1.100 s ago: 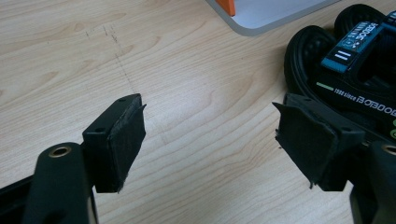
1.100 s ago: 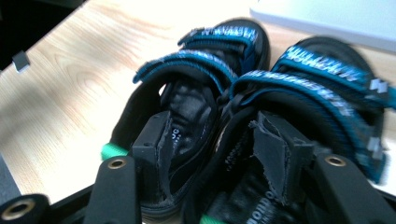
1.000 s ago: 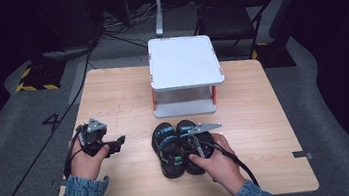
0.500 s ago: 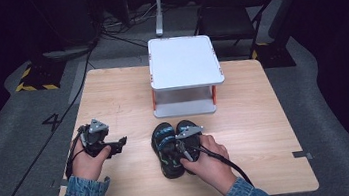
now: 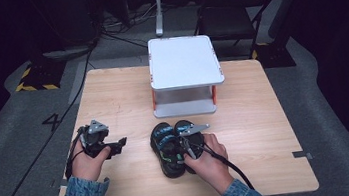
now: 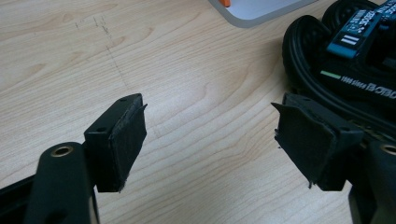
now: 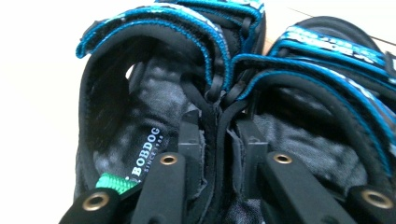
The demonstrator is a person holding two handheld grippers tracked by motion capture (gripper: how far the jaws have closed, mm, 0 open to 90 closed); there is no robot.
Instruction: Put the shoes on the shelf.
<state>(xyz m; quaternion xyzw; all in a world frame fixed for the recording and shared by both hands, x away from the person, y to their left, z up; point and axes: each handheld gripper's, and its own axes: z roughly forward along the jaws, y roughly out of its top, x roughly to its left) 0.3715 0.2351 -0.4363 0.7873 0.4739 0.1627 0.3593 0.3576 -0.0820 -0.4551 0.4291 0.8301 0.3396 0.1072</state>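
Observation:
A pair of black sandals (image 5: 165, 152) with blue straps lies side by side on the wooden table (image 5: 112, 100), toes pointing toward the white stand. My right gripper (image 5: 188, 144) reaches in from the heel end. In the right gripper view one jaw sits inside the left sandal (image 7: 121, 130) and the other inside the right sandal (image 7: 322, 116). Here my right gripper (image 7: 219, 128) is shut on their two adjoining inner side walls. My left gripper (image 5: 119, 145) rests low at the table's left, open, with bare wood between its pads (image 6: 123, 140). The sandals (image 6: 345, 70) lie just right of it.
A white two-level stand (image 5: 183, 61) with orange posts sits at the table's far middle, just beyond the sandals; its base (image 6: 261, 7) edges the left gripper view. A dark chair (image 5: 228, 16) and cables lie on the floor behind the table.
My right gripper has shifted slightly left and settled into the sandals, its jaws drawn in on their inner walls. The left gripper has stayed put.

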